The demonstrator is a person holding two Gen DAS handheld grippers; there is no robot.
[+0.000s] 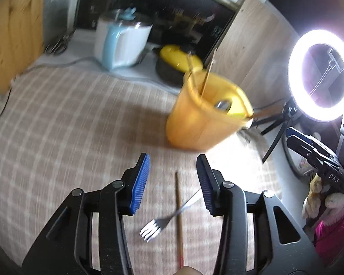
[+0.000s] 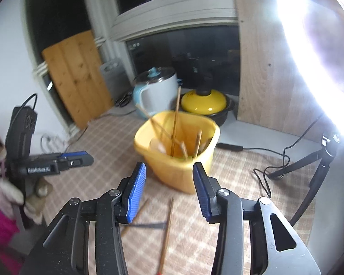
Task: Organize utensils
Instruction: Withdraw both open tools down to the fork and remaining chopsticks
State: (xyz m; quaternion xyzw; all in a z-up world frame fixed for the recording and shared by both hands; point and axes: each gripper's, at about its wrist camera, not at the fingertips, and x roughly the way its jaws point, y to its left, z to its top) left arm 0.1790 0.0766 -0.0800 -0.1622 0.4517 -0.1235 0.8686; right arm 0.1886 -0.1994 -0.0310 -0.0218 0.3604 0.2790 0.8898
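Note:
A yellow plastic tub (image 1: 201,119) stands on the checked tablecloth and holds chopsticks, a spoon and other utensils; it also shows in the right wrist view (image 2: 178,155). A metal fork (image 1: 162,221) and a wooden chopstick (image 1: 178,217) lie on the cloth between the fingers of my open, empty left gripper (image 1: 173,167). My right gripper (image 2: 169,174) is open and empty, above chopsticks (image 2: 167,231) lying on the cloth in front of the tub. The left gripper (image 2: 80,157) also shows at the left of the right wrist view.
A white and blue electric kettle (image 2: 158,91) and a yellow-lidded black pot (image 2: 206,103) stand behind the tub. A bright ring light (image 1: 321,73) on a tripod (image 2: 318,160) stands at the right, with cables (image 2: 263,171) on the table. Wooden boards lean against the window.

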